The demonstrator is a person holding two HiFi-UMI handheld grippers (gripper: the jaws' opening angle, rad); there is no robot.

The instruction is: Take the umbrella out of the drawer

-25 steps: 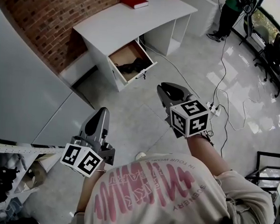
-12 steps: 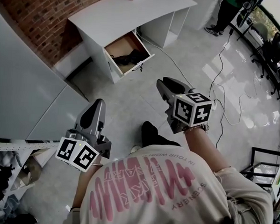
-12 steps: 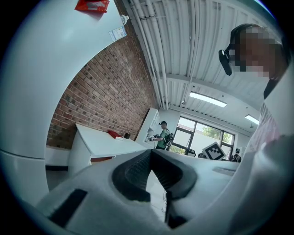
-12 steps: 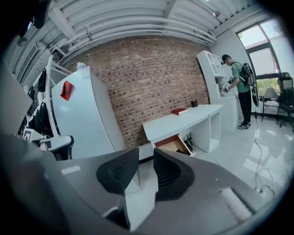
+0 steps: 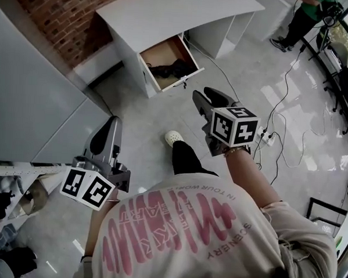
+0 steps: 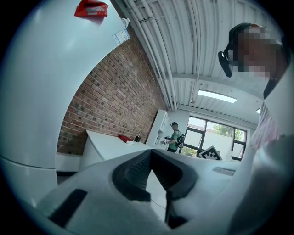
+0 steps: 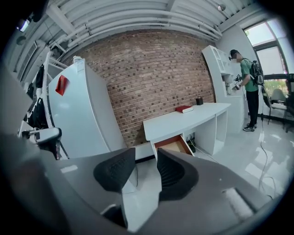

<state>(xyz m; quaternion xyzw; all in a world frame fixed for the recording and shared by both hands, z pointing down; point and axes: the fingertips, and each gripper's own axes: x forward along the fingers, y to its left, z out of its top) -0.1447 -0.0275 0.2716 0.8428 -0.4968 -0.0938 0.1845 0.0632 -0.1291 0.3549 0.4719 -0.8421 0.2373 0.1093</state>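
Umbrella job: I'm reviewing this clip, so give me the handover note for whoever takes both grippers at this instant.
Left gripper: shut, nothing in it.
Right gripper: jaws opening, nothing between them, pointed toward the drawer.
Drawer: already pulled open under the white desk, with a stretch of floor between it and both grippers.
Umbrella: dark, lying inside the drawer, untouched.
Done: drawer open.
Left: walk up, close on the umbrella, lift it out.

Loft-style office or studio, bare brick wall (image 7: 156, 73) and white desk (image 7: 183, 120) ahead of the right gripper (image 7: 146, 158), exposed ceiling pipes (image 7: 138, 25) above it, tall window (image 7: 271, 32) to its right, cables (image 5: 278, 106) trailing over glossy floor (image 5: 315, 114)
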